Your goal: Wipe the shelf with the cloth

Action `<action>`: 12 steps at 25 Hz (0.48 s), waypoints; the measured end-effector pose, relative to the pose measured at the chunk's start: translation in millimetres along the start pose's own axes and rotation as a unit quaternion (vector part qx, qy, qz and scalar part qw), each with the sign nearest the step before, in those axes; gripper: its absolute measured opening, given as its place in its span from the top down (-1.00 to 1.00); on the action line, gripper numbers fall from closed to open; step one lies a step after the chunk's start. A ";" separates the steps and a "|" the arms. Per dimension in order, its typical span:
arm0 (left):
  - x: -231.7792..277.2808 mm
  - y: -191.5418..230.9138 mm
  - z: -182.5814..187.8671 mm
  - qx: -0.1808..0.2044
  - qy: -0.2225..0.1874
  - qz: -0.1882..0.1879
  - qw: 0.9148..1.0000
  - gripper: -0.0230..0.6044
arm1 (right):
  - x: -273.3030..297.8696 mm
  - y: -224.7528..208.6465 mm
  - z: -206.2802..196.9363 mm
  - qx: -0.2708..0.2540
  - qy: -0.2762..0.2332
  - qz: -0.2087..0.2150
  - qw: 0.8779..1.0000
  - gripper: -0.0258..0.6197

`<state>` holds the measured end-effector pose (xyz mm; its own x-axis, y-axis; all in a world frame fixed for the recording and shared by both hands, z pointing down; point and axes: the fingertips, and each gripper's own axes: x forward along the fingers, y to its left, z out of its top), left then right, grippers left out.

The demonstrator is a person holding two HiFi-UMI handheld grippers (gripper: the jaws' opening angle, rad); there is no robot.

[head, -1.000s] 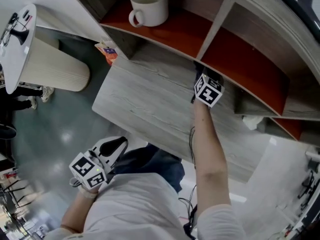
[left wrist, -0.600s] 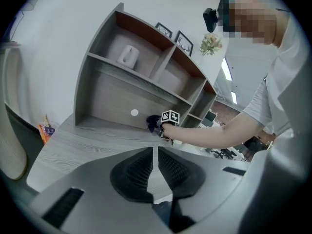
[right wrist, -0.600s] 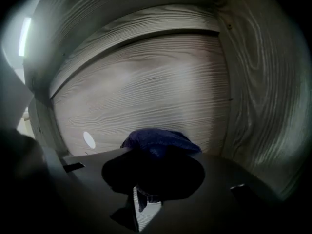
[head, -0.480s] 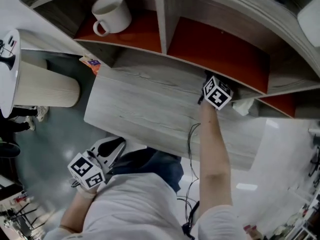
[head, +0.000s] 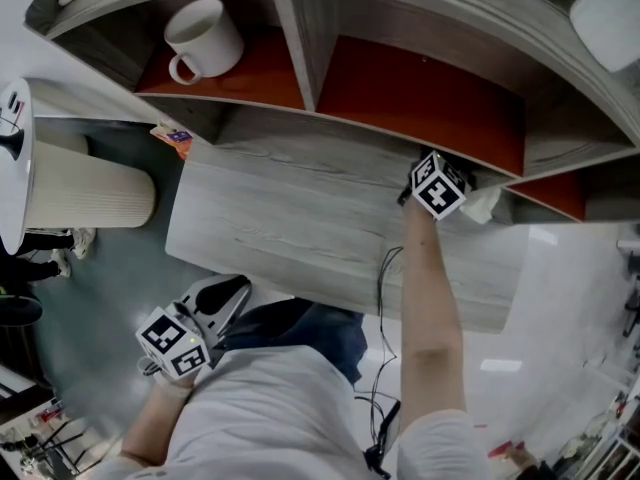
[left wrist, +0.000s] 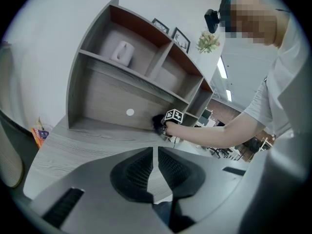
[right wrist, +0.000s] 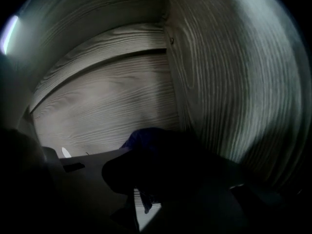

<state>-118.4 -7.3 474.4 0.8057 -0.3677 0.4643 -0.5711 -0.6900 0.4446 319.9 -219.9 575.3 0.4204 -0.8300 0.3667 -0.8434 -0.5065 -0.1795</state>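
Observation:
My right gripper (head: 436,186) reaches under the grey wood shelf unit (head: 300,118), into the right end of its lowest bay, fingertips hidden by the board above. It is shut on a dark blue cloth (right wrist: 146,139), and its jaws have just been closing a little tighter on it. The cloth bunches against the bay floor close to the upright side wall (right wrist: 229,82). From the left gripper view the cloth (left wrist: 157,122) shows as a dark lump ahead of the marker cube. My left gripper (head: 236,292) hangs low by my body, shut and holding nothing (left wrist: 157,152).
A white mug (head: 205,36) stands in an upper red-backed compartment. An orange packet (head: 172,136) lies at the desk's left end beside a pale round column (head: 90,183). Something white (head: 486,206) sits just right of the shelf. Picture frames (left wrist: 168,30) and a plant (left wrist: 207,42) top the unit.
My right gripper has slid to the right along the lowest bay with the cloth, ending near the bay's right wall. The left gripper has barely shifted.

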 end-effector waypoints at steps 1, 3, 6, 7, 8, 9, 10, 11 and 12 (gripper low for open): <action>-0.5 1.0 0.4 0.000 -0.001 0.000 1.000 0.79 | -1.3 0.3 4.3 0.003 -0.006 -0.002 1.000 0.63; -2.7 3.1 0.1 -0.002 -0.003 0.001 1.000 0.79 | -4.1 2.4 11.8 0.003 -0.015 -0.002 1.000 0.63; -5.8 6.5 -1.5 -0.006 -0.004 0.001 1.000 0.79 | -9.2 11.4 20.6 -0.008 -0.029 0.007 1.000 0.64; -6.5 7.4 -1.6 -0.007 -0.006 0.001 1.000 0.79 | -11.5 17.3 24.9 -0.014 -0.036 0.012 0.999 0.64; -7.1 8.1 -1.4 -0.008 -0.007 0.001 1.000 0.79 | -13.3 25.2 29.3 -0.022 -0.043 0.020 0.999 0.64; -7.9 8.5 -1.3 -0.009 -0.009 0.001 1.000 0.79 | -14.9 34.9 33.0 -0.032 -0.049 0.031 0.998 0.64; -8.9 8.9 -1.4 -0.011 -0.011 0.001 1.000 0.79 | -16.6 46.1 35.7 -0.041 -0.054 0.042 0.997 0.64; -10.1 9.2 -1.7 -0.013 -0.014 0.002 1.000 0.79 | -18.3 58.0 37.3 -0.051 -0.058 0.052 0.996 0.64; -11.4 9.7 -2.2 -0.015 -0.016 0.003 1.000 0.79 | -19.7 70.0 37.9 -0.060 -0.060 0.062 0.994 0.65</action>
<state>-133.5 -8.4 475.1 0.8060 -0.3924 0.4431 -0.5808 -0.6684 0.4646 265.2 -247.9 520.9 0.3426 -0.9097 0.2348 -0.9216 -0.3740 -0.1041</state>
